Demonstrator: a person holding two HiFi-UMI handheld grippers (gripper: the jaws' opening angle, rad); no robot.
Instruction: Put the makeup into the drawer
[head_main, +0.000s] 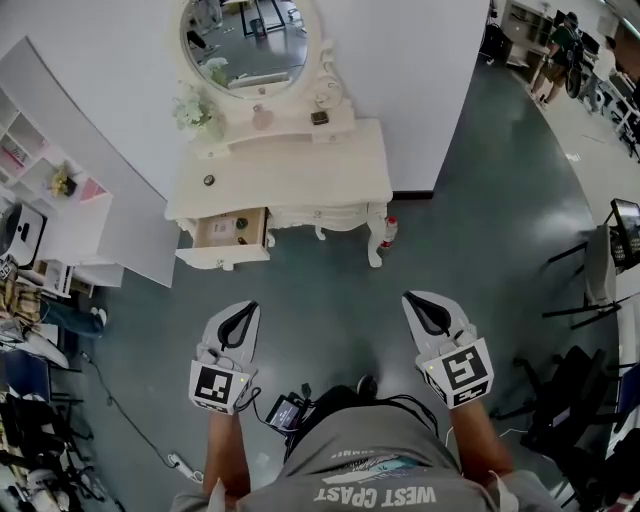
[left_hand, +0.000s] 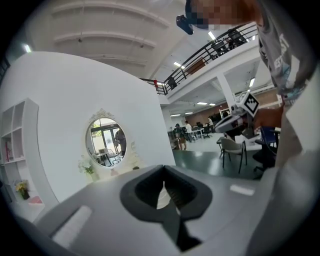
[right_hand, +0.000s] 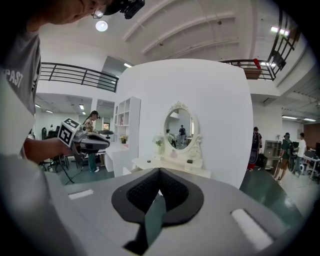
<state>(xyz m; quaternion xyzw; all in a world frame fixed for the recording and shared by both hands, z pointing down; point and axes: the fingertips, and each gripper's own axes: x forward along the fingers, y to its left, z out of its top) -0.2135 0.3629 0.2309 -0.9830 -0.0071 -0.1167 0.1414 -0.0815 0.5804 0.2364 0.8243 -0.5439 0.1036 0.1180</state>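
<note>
A cream dressing table (head_main: 300, 175) with an oval mirror (head_main: 247, 40) stands against the white wall. Its left drawer (head_main: 228, 232) is pulled open and has small items inside. A small dark round item (head_main: 209, 181) lies on the tabletop. A dark box (head_main: 319, 118) and a pinkish bottle (head_main: 261, 118) sit on the upper shelf. My left gripper (head_main: 246, 309) and right gripper (head_main: 413, 299) hover over the floor well short of the table, both shut and empty. The right gripper view shows the table (right_hand: 170, 165) ahead past its shut jaws.
A red-capped bottle (head_main: 389, 231) stands on the floor by the table's right leg. White shelves (head_main: 40, 170) stand at the left, and cables and clutter (head_main: 40, 420) cover the floor below them. Chairs and stands (head_main: 590, 290) are at the right. People stand in the far right background.
</note>
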